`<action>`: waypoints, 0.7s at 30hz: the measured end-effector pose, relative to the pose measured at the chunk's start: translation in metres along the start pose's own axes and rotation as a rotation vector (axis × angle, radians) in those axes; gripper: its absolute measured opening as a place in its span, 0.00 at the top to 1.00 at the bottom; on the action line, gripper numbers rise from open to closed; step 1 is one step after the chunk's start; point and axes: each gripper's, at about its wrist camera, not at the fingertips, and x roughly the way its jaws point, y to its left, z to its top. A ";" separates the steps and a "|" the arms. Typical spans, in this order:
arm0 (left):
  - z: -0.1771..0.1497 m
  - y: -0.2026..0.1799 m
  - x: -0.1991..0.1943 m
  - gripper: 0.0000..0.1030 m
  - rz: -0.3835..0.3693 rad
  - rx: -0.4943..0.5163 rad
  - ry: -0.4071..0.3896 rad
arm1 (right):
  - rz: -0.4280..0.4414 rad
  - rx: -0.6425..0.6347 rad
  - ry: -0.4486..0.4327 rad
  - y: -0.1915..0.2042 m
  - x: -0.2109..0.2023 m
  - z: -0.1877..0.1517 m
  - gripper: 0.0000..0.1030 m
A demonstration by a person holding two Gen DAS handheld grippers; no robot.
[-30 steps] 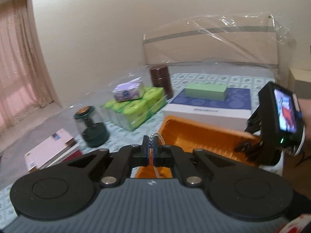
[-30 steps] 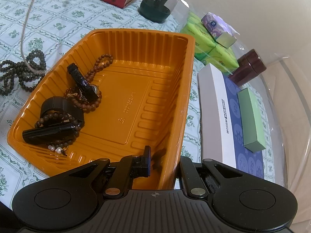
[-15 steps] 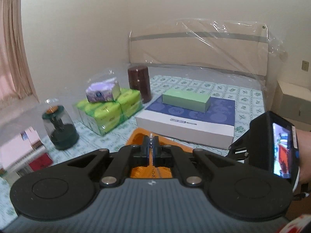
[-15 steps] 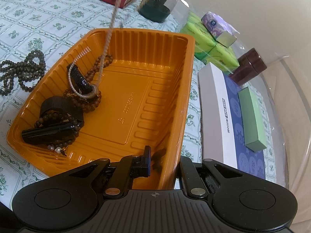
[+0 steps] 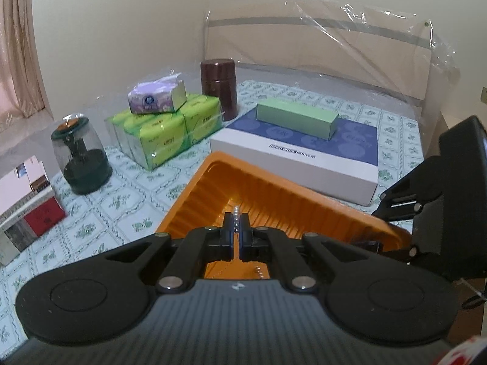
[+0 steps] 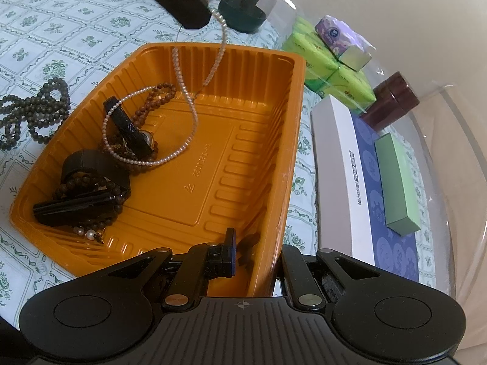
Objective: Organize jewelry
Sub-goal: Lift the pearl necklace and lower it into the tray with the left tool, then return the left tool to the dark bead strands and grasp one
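Note:
An orange plastic tray (image 6: 243, 140) sits on the flowered tablecloth. My right gripper (image 6: 258, 252) is shut on its near wall, one finger inside and one outside. My left gripper (image 5: 236, 231) is shut on a pearl necklace (image 5: 236, 213) above the tray (image 5: 274, 200). In the right wrist view the left gripper (image 6: 210, 15) hangs over the far rim. The pearl necklace (image 6: 182, 88) dangles from it, its lower loop lying on a black watch (image 6: 131, 127) and brown beads (image 6: 152, 103). A dark bead necklace (image 6: 33, 112) lies on the cloth left of the tray.
Behind the tray stand green tissue packs (image 5: 164, 130), a brown jar (image 5: 219, 88), and a white and blue box (image 5: 304, 152) with a green box (image 5: 296, 120) on top. A glass dome (image 5: 82, 158) and books (image 5: 24, 200) are at the left.
My left gripper has moved in over the tray and come down. The pearl necklace, which hung left of the tray, now drapes into it. The right gripper has stayed put.

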 end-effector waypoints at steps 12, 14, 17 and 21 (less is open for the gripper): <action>-0.004 0.005 -0.002 0.93 0.015 -0.014 0.016 | -0.001 0.000 -0.001 0.000 0.000 -0.001 0.91; -0.004 0.009 -0.007 0.91 0.024 -0.022 0.006 | -0.002 0.001 -0.001 0.000 0.000 -0.001 0.91; -0.007 0.017 -0.016 0.89 0.035 -0.038 -0.004 | -0.003 0.000 -0.001 0.000 0.000 -0.001 0.91; -0.019 0.034 -0.035 0.85 0.072 -0.074 -0.014 | -0.007 -0.002 -0.003 0.001 0.000 -0.001 0.91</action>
